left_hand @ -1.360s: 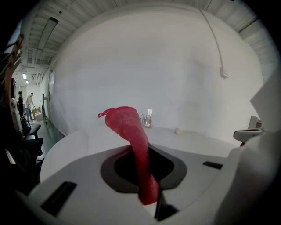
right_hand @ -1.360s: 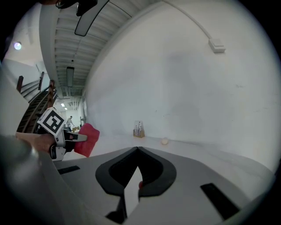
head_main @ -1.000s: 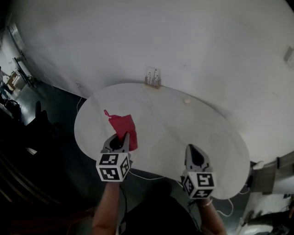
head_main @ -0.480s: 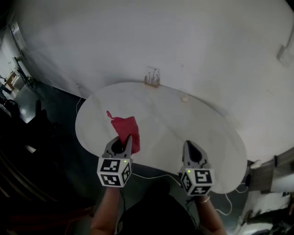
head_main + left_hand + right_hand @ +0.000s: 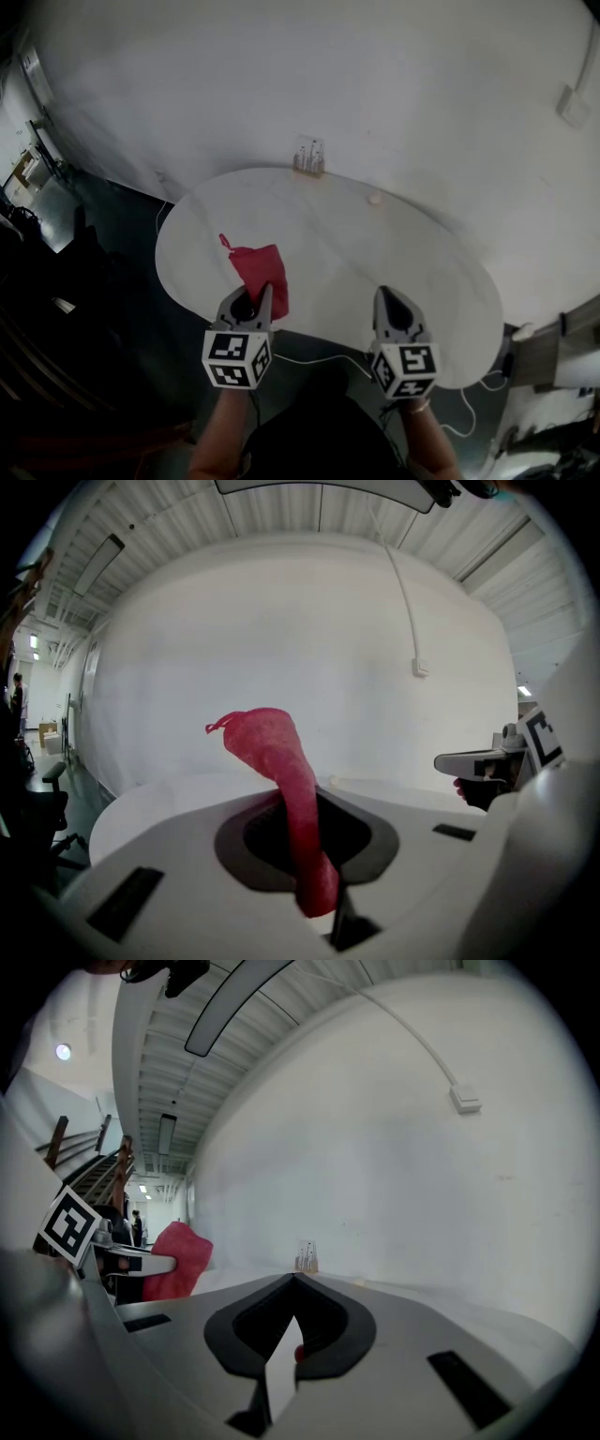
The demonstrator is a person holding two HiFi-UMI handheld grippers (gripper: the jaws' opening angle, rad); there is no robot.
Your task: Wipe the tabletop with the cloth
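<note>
A red cloth (image 5: 259,270) lies on the left part of the white oval tabletop (image 5: 394,253), stretching away from my left gripper (image 5: 253,298). That gripper is shut on the cloth's near end. In the left gripper view the red cloth (image 5: 287,780) runs out from between the closed jaws and ends in a bunched tip. My right gripper (image 5: 389,302) hovers at the table's near edge, shut and holding nothing. The right gripper (image 5: 294,1281) view shows the red cloth (image 5: 178,1260) off to its left.
A small clear rack (image 5: 308,157) stands at the table's far edge against the white wall. Near it lies a small pale object (image 5: 375,199). White cables (image 5: 309,356) hang below the near edge. Dark floor drops away to the left.
My left gripper has drawn the red cloth a little toward the table's near edge. The right gripper has hardly moved.
</note>
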